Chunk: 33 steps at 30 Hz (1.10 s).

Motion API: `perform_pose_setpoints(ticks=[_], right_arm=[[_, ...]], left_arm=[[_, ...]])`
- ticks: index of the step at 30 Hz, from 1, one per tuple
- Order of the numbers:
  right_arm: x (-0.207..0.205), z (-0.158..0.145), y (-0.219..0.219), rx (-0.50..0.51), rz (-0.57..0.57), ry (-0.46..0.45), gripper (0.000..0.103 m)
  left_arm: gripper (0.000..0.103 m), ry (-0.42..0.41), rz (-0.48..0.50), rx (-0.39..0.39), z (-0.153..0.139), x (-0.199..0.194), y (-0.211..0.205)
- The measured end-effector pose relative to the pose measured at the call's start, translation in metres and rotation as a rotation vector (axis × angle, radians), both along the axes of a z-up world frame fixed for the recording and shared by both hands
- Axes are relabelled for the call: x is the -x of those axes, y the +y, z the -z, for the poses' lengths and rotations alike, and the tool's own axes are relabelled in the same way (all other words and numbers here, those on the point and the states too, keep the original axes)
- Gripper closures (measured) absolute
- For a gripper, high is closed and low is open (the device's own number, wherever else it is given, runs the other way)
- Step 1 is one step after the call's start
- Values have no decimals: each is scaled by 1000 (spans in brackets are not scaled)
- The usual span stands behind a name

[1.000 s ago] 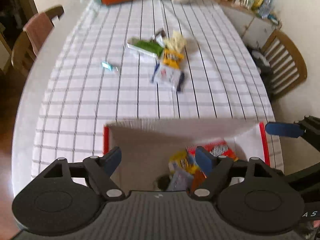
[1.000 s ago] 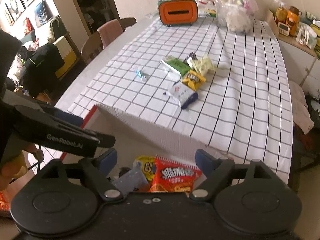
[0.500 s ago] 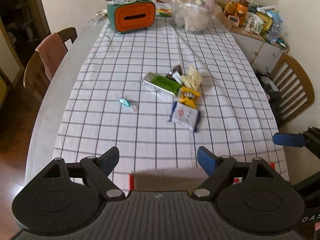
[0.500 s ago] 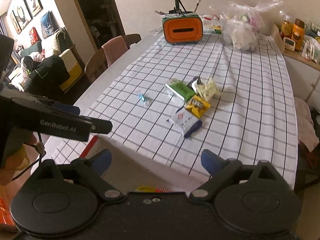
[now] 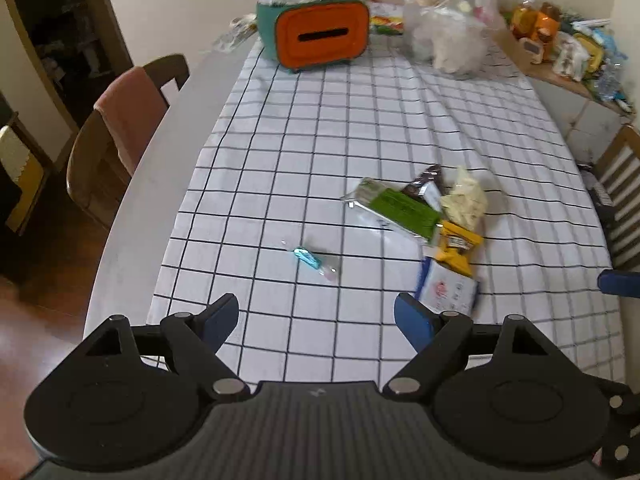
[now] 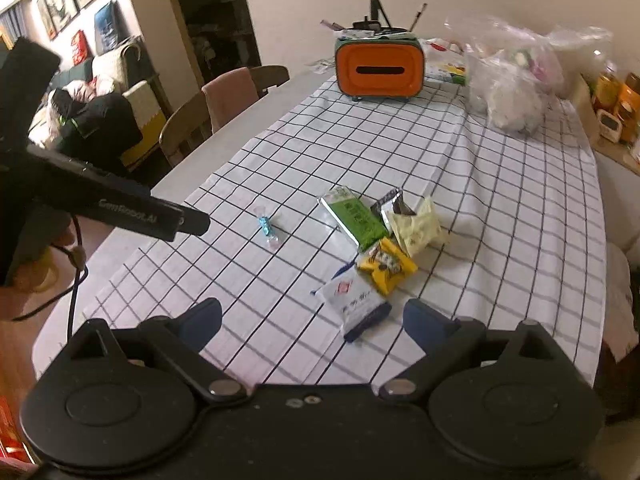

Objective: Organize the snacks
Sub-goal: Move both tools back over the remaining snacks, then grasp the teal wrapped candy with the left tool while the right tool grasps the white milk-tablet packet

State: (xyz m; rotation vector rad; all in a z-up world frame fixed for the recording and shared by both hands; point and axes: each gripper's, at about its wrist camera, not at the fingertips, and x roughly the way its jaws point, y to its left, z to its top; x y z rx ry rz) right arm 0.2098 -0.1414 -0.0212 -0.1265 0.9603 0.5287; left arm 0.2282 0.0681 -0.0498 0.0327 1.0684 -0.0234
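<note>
Several snacks lie on the checked tablecloth (image 5: pixel 320 152): a green packet (image 5: pixel 400 208) (image 6: pixel 356 218), a pale yellow bag (image 5: pixel 466 200) (image 6: pixel 418 226), a dark wrapper (image 5: pixel 424 186), a yellow packet (image 5: pixel 456 250) (image 6: pixel 386 266), a white and blue packet (image 5: pixel 448 290) (image 6: pixel 354 304) and a small blue candy (image 5: pixel 308 260) (image 6: pixel 266 228) apart to the left. My left gripper (image 5: pixel 316 318) is open and empty above the near table edge. My right gripper (image 6: pixel 312 318) is open and empty, just short of the white and blue packet.
An orange and teal box (image 5: pixel 322 34) (image 6: pixel 378 68) and a clear plastic bag (image 5: pixel 452 36) stand at the far end. Chairs (image 5: pixel 120 128) stand on the left, another chair (image 5: pixel 620 184) on the right. A cluttered side shelf (image 5: pixel 568 48) is at the back right.
Both grippers have risen and moved forward from over the red-rimmed box of snacks to over the table. The box has dropped out of view. Both stay open.
</note>
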Motion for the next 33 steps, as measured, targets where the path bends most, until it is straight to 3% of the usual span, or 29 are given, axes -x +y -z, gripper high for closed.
perform_pose_setpoints(ticks=[18, 30, 33], right_arm=[[-83, 76, 29, 95, -106, 110, 20], [-95, 119, 44, 176, -216, 178, 26], [-96, 125, 47, 184, -232, 185, 27]], left_arm=[[18, 146, -157, 14, 80, -87, 16], [19, 218, -216, 41, 115, -114, 21], [25, 221, -216, 32, 119, -115, 21]])
